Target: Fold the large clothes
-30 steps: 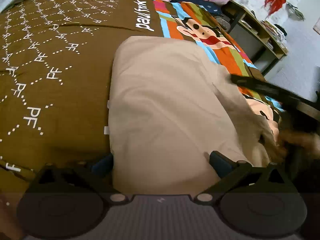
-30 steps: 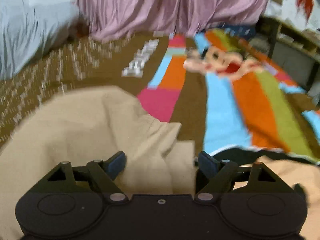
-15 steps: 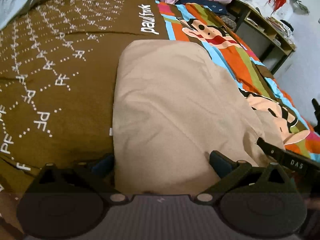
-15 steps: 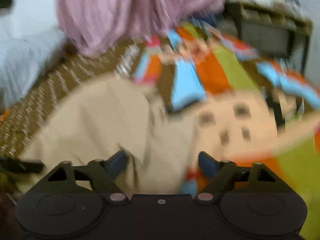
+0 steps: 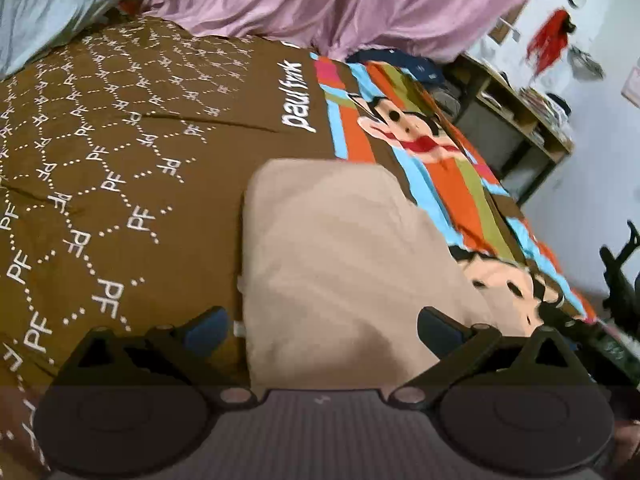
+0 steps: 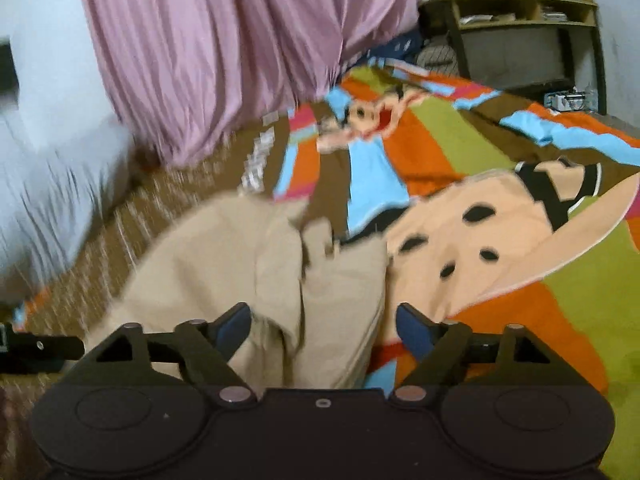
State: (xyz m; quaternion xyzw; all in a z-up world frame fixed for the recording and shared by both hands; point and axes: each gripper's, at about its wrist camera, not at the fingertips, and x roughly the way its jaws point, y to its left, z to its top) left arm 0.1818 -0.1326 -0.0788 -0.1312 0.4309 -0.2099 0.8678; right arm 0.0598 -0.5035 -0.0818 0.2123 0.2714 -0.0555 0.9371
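A beige garment (image 5: 344, 264) lies folded flat on the bed, its near edge between my left gripper's fingers. My left gripper (image 5: 322, 326) is open above that near edge and holds nothing. In the right wrist view the same beige garment (image 6: 248, 264) lies in rumpled layers, with a loose flap at its right side. My right gripper (image 6: 323, 326) is open over the garment's near right corner and holds nothing. The other gripper's black tip (image 6: 36, 346) shows at the left edge.
The bed cover (image 5: 120, 152) is brown with white letters on the left and striped with a cartoon monkey (image 5: 404, 124) on the right. Pink curtain (image 6: 224, 48) hangs behind. A wooden shelf unit (image 6: 520, 36) stands at the bed's far right. Grey bedding (image 6: 48, 184) lies left.
My right gripper has drawn back off the garment and swung right; it no longer shows in the left wrist view. My left gripper has pulled back slightly. The garment lies still.
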